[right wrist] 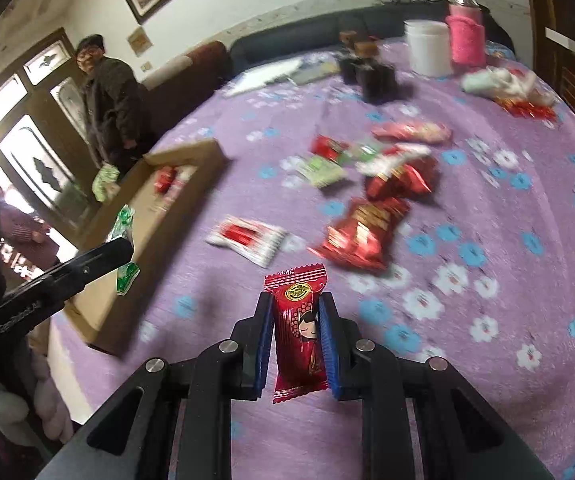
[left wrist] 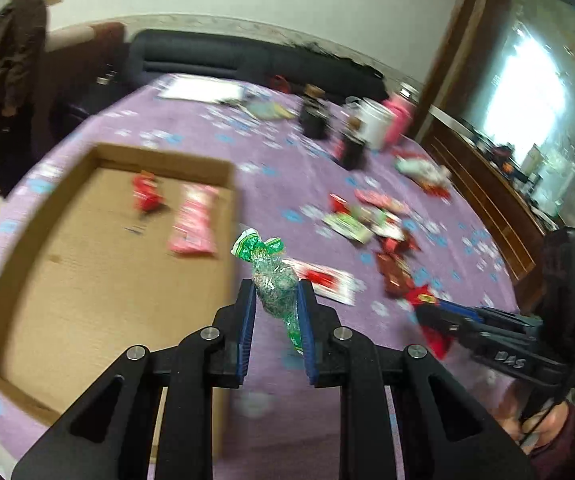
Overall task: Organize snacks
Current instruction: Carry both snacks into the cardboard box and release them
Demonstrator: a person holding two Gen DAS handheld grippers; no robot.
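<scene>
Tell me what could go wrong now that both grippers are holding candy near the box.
The left gripper pinches the green candy by its crinkly wrapper, so it might slip before clearing the cardboard box wall. The right gripper with the red candy is close to the left, so both heading boxward might collide.

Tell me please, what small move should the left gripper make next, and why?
Probably carry it a little left and let go over the cardboard box. The left gripper is shut on the green candy just beside the box's right wall, and two snacks already lie inside.
</scene>
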